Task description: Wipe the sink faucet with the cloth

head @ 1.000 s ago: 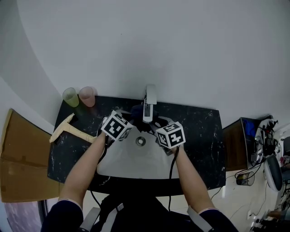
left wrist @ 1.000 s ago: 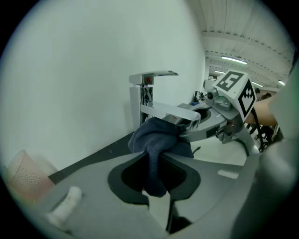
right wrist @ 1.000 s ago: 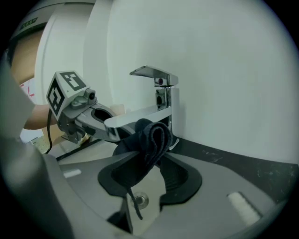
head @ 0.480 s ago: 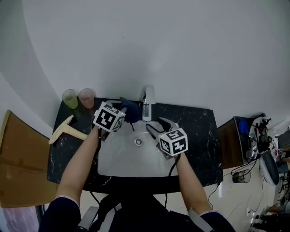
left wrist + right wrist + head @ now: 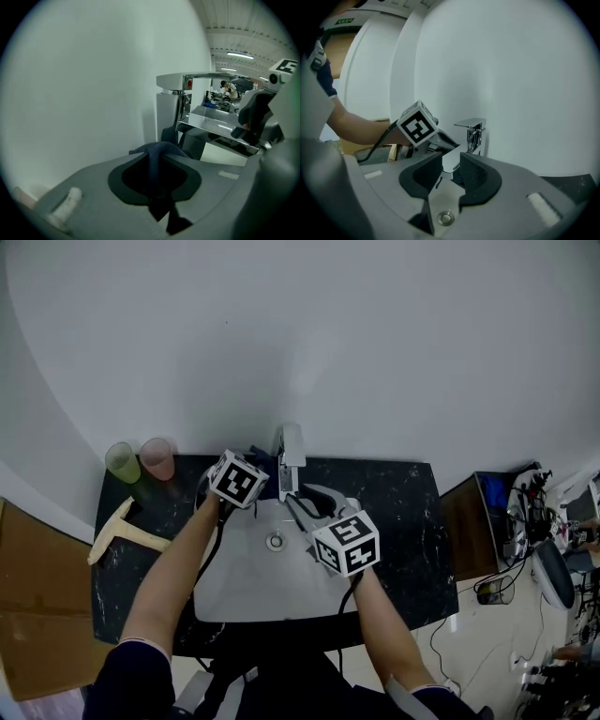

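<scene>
The left gripper [image 5: 158, 187] pinches the dark blue cloth [image 5: 157, 159] between its jaws, just left of the square chrome faucet [image 5: 169, 105] (possibly touching its base). The right gripper [image 5: 451, 177], jaws closing on nothing, hovers over the white sink basin [image 5: 246, 585].

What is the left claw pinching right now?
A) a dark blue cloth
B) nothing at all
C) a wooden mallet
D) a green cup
A: the left gripper view shows a dark blue cloth clamped in the left claw, just in front of the faucet.
</scene>
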